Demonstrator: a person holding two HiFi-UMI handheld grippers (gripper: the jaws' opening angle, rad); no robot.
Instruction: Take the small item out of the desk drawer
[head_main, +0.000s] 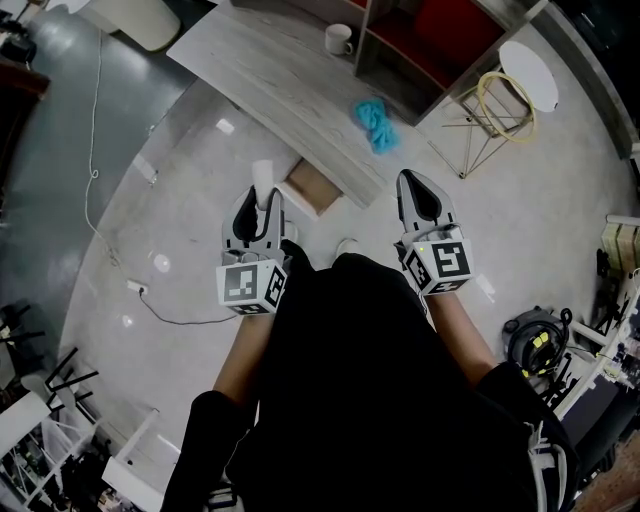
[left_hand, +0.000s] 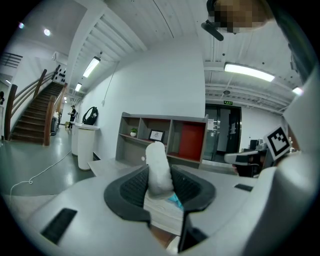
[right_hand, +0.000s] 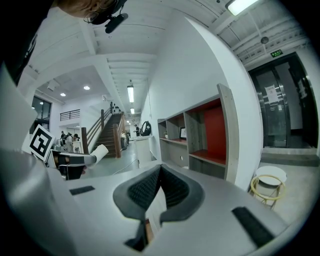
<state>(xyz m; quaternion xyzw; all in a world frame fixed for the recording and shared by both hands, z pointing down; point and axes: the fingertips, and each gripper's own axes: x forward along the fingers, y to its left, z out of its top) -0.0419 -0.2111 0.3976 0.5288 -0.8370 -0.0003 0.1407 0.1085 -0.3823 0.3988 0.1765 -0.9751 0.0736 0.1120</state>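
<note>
Left hand-held gripper (head_main: 260, 203) clamps white roll (head_main: 262, 176), maybe paper; right hand-held gripper (head_main: 413, 184) closed, empty; bench (head_main: 260, 70) at 12 o'clock.

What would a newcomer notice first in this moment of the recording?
The left gripper is clamped on a small white roll that sticks out past its jaw tips, right beside the open drawer at the desk edge. A bright blue cloth lies on the desk further right. The right gripper is shut and empty.
</note>
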